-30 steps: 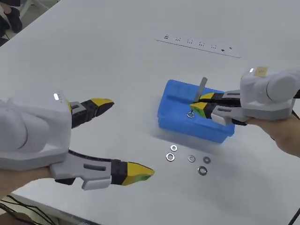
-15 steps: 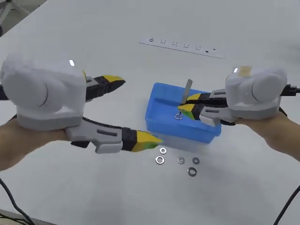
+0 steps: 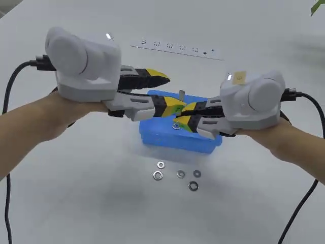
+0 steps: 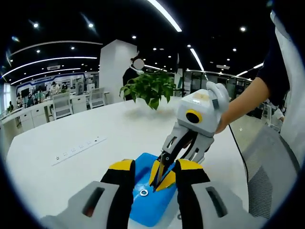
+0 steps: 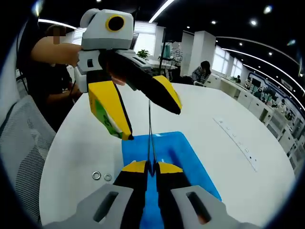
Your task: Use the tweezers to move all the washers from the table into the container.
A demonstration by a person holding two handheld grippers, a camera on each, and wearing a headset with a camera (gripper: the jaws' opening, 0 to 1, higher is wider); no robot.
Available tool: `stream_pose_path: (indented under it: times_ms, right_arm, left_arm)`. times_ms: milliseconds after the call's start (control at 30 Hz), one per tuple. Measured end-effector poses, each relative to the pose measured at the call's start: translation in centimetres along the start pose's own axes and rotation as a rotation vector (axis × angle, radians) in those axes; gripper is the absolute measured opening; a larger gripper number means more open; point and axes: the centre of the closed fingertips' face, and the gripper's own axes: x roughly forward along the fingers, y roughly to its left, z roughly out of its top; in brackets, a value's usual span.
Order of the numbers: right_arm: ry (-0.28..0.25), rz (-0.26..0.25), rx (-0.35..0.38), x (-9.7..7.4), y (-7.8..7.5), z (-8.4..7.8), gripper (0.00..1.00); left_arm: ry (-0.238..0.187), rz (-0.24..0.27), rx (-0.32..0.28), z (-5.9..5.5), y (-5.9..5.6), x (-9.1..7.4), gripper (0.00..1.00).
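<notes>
Right claw [image 3: 183,115] clenched on tweezers [image 5: 149,136], tips down inside blue container [image 3: 167,141]; one washer [image 4: 144,192] lies there. Left claw [image 3: 172,92] released, above container. Five washers [image 3: 181,174] on table [image 3: 76,203] near container.

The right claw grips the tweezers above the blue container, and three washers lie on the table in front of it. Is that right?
Not quite. The count is wrong: the head view shows five washers on the table, not three. The rest stands: the right claw grips the tweezers above the blue container.
</notes>
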Motion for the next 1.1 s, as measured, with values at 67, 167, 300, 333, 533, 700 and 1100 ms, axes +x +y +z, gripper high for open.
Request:
stream_pose_path:
  times_ms: [67,167,300,333,533,700,1100]
  right_arm:
    - [-0.002,0.004,0.001,0.0,0.1,0.0,0.08]
    - [-0.007,0.014,-0.001,-0.1,0.3,0.2,0.08]
    - [-0.002,0.027,-0.008,-0.1,0.7,0.1,0.08]
    - [-0.001,0.030,-0.012,-0.1,0.8,0.1,0.08]
    - [-0.009,0.030,-0.021,-0.1,0.8,0.5,0.08]
    - [-0.015,0.031,-0.022,-0.2,0.9,0.9,0.09]
    - [-0.017,0.005,-0.015,-1.0,1.0,1.8,0.16]
  left_arm:
    - [0.013,-0.047,0.031,0.0,-0.7,0.3,0.35]
    - [0.040,-0.098,0.072,0.0,-1.4,0.6,0.20]
    - [0.060,-0.129,0.104,0.0,-1.6,0.5,0.12]
    - [0.064,-0.133,0.117,0.1,-1.5,0.4,0.08]
    - [0.082,-0.117,0.183,0.2,-1.3,0.1,0.06]
    - [0.087,-0.096,0.248,0.6,-1.9,0.2,0.04]
    - [0.091,-0.072,0.278,0.9,-2.0,-0.1,0.04]
